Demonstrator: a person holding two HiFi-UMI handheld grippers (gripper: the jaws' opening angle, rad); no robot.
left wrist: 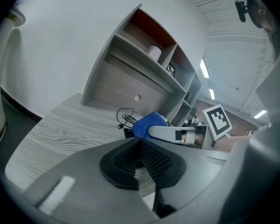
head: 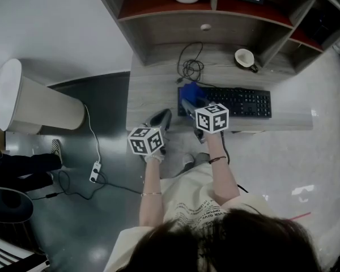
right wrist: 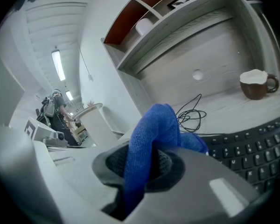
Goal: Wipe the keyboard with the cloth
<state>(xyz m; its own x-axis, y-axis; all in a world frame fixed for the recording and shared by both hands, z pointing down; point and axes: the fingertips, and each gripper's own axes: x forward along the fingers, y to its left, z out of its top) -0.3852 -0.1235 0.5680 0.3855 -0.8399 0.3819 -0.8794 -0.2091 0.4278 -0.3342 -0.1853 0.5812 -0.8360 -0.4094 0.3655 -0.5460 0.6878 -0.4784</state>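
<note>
Black plastic keyboard [head: 238, 102] is seen lying along the front of the grey wood-grain desk [head: 153, 89], its long axis running left to right as the person faces it. The crumpled blue cloth [head: 191, 91] is held at the keyboard's left end by the right gripper [head: 187, 102] — jaws closed on a fold of it, the free bunch bulging out ahead of the pads.

From that gripper nearly the whole run of keys stretches away to the right, so a wipe would be judged to call for a sweep rightward along the long axis. The right hand is plainly the nearer one. Its forearm is reached forward over the desk edge, the gripper angled down and toward the left end of the keys.

The left gripper [head: 165, 113] is held just off the keyboard's left end, near the desk's front edge, and is not touching the keyboard. Its jaws are brought together with nothing between them. Whether the cloth is pressed onto the keys or only poised above them cannot be told — the contact is hidden by the cloth itself.
</note>
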